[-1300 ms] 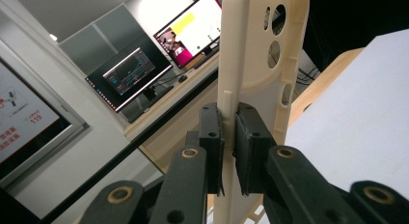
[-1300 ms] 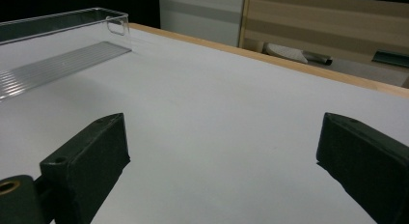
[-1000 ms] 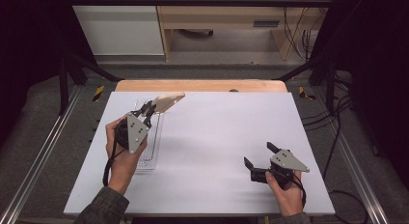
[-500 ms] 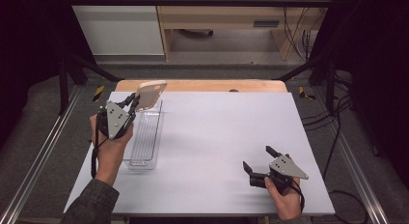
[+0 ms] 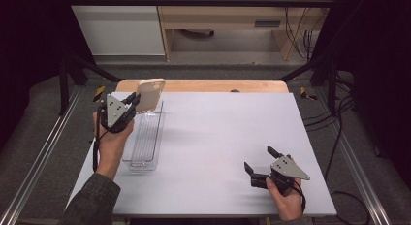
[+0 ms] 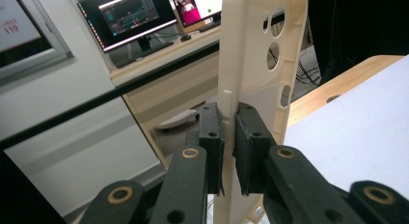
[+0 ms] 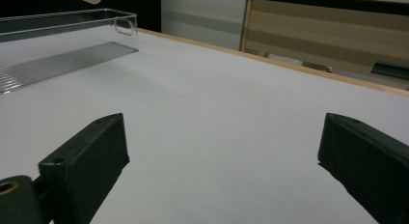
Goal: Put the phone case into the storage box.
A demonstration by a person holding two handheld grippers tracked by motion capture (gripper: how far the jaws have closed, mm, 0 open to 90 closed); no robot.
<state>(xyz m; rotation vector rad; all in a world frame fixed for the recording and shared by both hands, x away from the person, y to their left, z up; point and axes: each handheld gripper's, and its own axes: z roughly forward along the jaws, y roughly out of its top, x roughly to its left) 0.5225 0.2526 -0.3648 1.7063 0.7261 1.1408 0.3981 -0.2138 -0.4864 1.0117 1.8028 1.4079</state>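
Clearly, the left tongs (image 5: 132, 103) are clamping a cream phone case (image 5: 149, 94) by its edge, holding it above the far end of the clear tray (image 5: 143, 142), likely for placing inside; the right tongs (image 5: 264, 163) are resting apart on the surface (image 5: 228, 137).

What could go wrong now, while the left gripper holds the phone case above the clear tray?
1. The left gripper pinches only the thin edge of the phone case, so it may twist or slip out.
2. The clear tray is narrow; a tilted case could hit its rim and push the tray.
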